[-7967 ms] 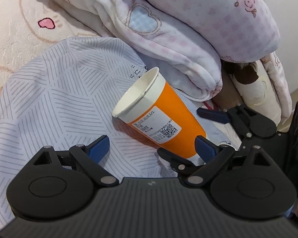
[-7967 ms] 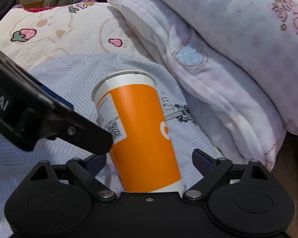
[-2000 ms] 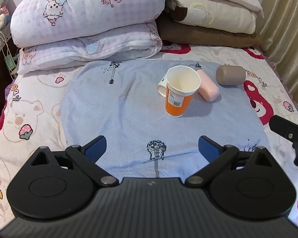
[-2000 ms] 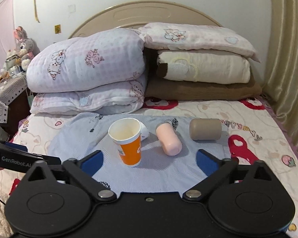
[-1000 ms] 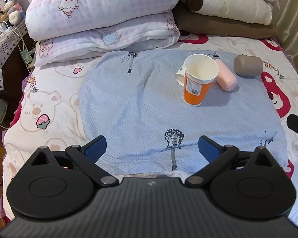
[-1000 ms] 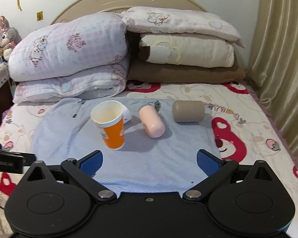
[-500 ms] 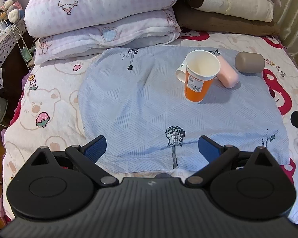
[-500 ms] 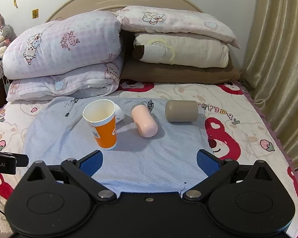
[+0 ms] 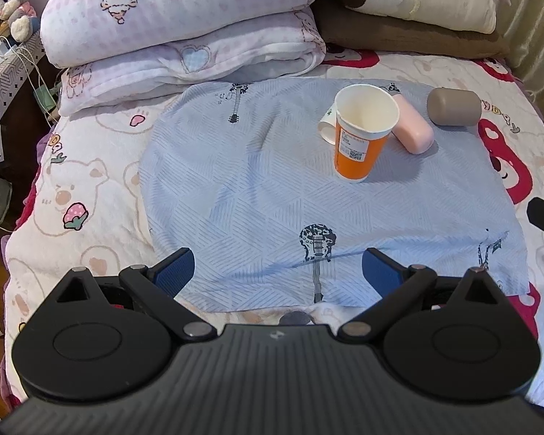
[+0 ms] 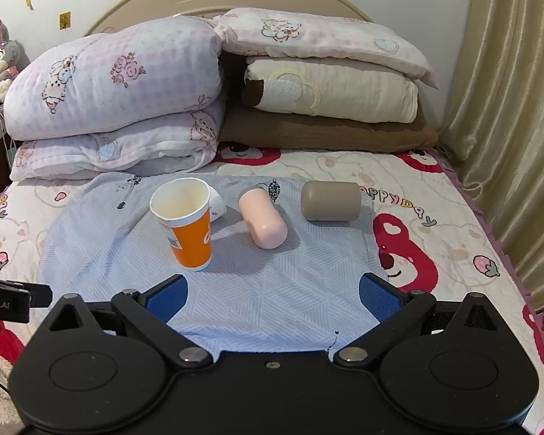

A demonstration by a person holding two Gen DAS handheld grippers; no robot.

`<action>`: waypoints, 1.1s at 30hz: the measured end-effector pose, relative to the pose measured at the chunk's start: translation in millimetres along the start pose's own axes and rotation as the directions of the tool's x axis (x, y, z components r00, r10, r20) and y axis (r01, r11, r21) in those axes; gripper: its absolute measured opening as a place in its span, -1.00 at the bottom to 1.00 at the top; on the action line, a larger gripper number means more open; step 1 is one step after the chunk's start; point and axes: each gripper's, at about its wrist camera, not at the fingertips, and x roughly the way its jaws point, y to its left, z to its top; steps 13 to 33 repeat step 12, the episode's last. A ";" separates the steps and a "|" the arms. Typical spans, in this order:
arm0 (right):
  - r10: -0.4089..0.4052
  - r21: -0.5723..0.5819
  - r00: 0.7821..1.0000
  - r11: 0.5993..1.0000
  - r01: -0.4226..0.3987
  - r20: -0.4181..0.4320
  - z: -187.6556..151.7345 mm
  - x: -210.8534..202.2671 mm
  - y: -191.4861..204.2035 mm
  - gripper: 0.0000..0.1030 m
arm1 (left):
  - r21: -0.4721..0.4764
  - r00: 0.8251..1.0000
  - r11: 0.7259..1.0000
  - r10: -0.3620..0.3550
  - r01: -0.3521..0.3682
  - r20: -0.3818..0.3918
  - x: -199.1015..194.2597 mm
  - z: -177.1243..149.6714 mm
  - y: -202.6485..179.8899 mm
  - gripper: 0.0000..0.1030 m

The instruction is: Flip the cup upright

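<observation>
left gripper (image 9: 277, 270) in matte black plastic, ribbed housing with a small pale logo, two round disc shapes, silver pivot screws, blue textured pads (image 9: 172, 272), right gripper (image 10: 272, 295) built the same, smooth housing, one centre screw, white lettering seen on a black side piece

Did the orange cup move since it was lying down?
Yes. The orange cup lay on its side by the quilt before; now it stands upright, farther from it, beside the pink cup.
</observation>
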 end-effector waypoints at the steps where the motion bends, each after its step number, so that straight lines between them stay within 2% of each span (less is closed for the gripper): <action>1: 0.000 0.001 1.000 1.000 0.000 -0.002 0.1 0.5 0.1 0.98 | 0.001 1.000 1.000 0.001 -0.001 -0.001 -0.1 -0.2 -0.2 0.95; 33: -0.001 -0.006 1.000 1.000 0.001 0.002 -0.2 -0.5 1.5 0.98 | -0.004 1.000 1.000 0.002 -0.002 -0.001 0.6 -1.6 1.8 0.95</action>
